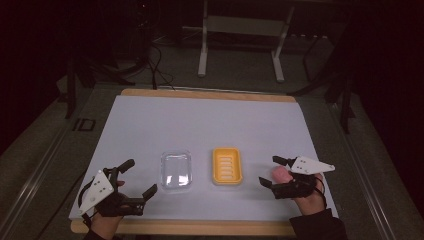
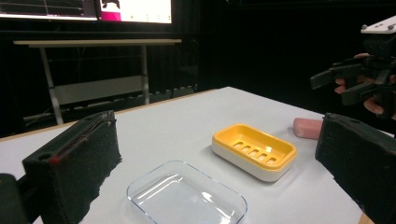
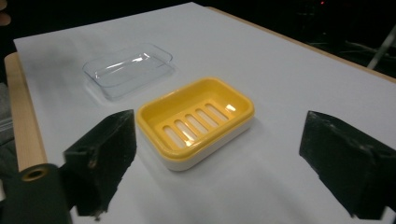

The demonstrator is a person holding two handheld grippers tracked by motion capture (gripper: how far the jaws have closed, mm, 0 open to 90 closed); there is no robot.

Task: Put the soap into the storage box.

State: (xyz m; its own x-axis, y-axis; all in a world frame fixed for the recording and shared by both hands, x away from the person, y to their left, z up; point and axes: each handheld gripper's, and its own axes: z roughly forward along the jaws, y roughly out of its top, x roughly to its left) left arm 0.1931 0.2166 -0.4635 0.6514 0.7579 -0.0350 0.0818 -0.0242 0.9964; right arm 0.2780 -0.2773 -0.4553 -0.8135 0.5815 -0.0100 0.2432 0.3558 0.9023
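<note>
**Q:** On the white sheet (image 1: 200, 120), which object serves as the landmark?

**A:** The yellow soap dish (image 1: 227, 165), a slotted tray on a white base, lying near the person's edge of the sheet. Just beside it, toward the person's left, lies a clear plastic lid (image 1: 176, 170), apart from the dish.

**Q:** Where do the grippers stand relative to the dish?

**A:** The right gripper (image 1: 272, 171) is at the dish's right, jaws spread wide and pointing toward the dish. A pink soap bar (image 1: 281, 173) lies on the sheet between those jaws; whether the pads touch it cannot be told. In the left gripper view the bar (image 2: 308, 127) sits beyond the dish, flat on the surface. The left gripper (image 1: 141, 176) is beyond the lid on the dish's far left, jaws likewise wide apart and holding nothing.

**Q:** What of the surface and the room?

**A:** The sheet covers a wooden tabletop (image 1: 205, 93), whose bare edge shows at the far and near sides. Behind the dish, past the table, stands a pale metal frame (image 1: 240, 40) on a grey floor, with dark cables (image 1: 157, 70) trailing at its left. The surroundings are dark; lit screens (image 2: 93, 9) show in the left gripper view.
</note>
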